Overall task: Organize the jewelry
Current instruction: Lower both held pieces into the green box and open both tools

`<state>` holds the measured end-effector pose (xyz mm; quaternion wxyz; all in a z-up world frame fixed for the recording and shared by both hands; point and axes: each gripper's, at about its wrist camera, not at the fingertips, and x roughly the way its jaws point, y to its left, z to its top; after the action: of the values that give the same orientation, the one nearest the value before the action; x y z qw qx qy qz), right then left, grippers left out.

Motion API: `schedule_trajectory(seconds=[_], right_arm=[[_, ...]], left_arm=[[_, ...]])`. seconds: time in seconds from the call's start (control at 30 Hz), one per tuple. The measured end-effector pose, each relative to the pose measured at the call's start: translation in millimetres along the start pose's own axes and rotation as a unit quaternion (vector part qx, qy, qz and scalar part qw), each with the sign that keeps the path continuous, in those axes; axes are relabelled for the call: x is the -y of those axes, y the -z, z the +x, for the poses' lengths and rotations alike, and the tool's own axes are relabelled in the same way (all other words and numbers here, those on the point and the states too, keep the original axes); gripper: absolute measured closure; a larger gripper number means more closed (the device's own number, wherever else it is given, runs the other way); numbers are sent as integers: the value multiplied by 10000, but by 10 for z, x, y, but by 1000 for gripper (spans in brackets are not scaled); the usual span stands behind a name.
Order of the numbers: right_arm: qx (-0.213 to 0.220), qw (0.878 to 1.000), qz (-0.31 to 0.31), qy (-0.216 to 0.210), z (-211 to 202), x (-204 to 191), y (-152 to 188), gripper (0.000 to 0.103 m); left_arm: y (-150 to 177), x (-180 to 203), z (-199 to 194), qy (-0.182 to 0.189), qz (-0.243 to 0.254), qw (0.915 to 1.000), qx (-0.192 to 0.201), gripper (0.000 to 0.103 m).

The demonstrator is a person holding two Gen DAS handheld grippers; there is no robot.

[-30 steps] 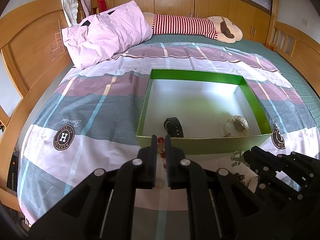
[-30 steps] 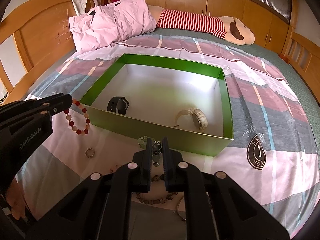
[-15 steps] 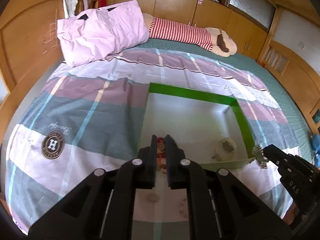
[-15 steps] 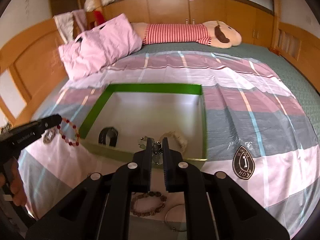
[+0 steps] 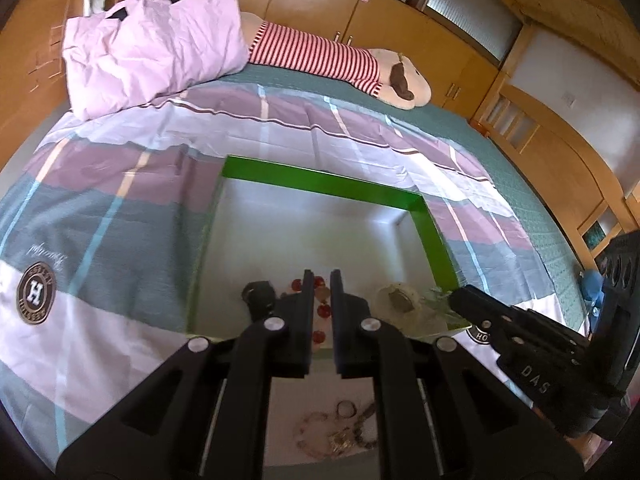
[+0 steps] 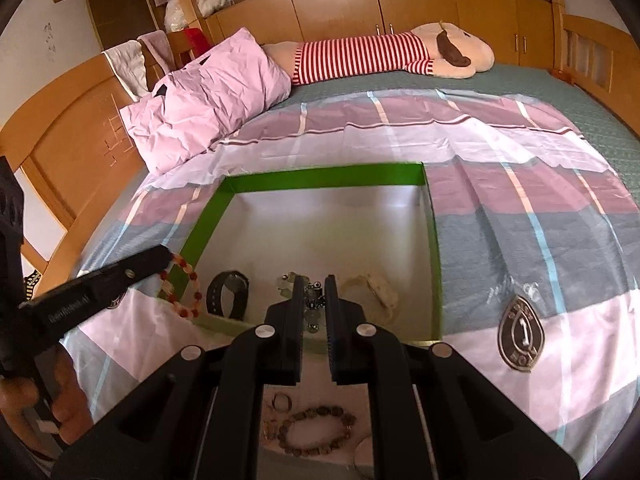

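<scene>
**Two bracelets held over the green box**

On the left, the left gripper [image 5: 320, 280] hangs above the near-left part of the green box [image 6: 320, 174], its fingers [image 5: 306, 300] drawn close and pinching a red and pale bead bracelet [image 6: 182, 292]. From the right wrist view the loop dangles from the tip, draping across the box's left wall. Just to the left of those fingers, down on the white floor of the box, lies a black watch [image 6: 230, 294], its strap curled on its side.

Moving right, the right gripper [image 6: 312, 298] hovers over the near middle of the box. Its fingers [image 6: 296, 308] are also nearly together, clamped on a strand of clear and dark beads [image 6: 310, 294] that hangs between them and spills a little to the left of the tips. Just to the right of this gripper a cream watch [image 6: 378, 290] rests on the box floor, close to the right wall.

Below and behind both grippers, on the checked bedspread [image 6: 520, 216] outside the box's near wall, more pieces wait: a small ring [image 6: 280, 402], a brown bead bracelet [image 6: 318, 428] lying in an open oval, and part of a thin bangle [image 6: 360, 454] at the right of it.

Far beyond the box, a pink pillow [image 6: 208, 100] lies to the left and a striped plush toy [image 6: 380, 54] stretches to the right.
</scene>
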<state>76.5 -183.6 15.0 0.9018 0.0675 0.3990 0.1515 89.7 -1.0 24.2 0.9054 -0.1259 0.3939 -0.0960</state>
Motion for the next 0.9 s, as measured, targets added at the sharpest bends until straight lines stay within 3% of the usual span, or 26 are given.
schedule_trajectory(seconds=[0.1,0.37,0.43,0.47,0.5,0.63,0.77,0.9], right_arm=[[-236,9995,120,-149,179,35,15,93],[-641,9979,31,-55,452,-15,90,92],[-654,9978,6,-44,435,-24,88,79],[-605,9982,49,-35,384,-15,88,64],[-558,9984,91,-67,341,0,84,60],[-609,9979,53,-229,104,-29,155,60],[-1109,9927,-473,15,83,-166,378,60],[-1819,9770,-984,514,352,-139,683,61]], left_arm=[[-20,84,140,43,81,9999,-77,95],[3,71,292,-69,94,9994,-315,95],[31,56,249,-87,104,9993,-352,95],[45,67,228,-112,157,9992,-355,95],[68,82,195,-162,233,9990,-351,94],[271,148,-29,-511,661,9957,-403,94],[516,151,-63,-662,877,9907,-806,93],[756,15,132,-850,894,9820,-1433,92]])
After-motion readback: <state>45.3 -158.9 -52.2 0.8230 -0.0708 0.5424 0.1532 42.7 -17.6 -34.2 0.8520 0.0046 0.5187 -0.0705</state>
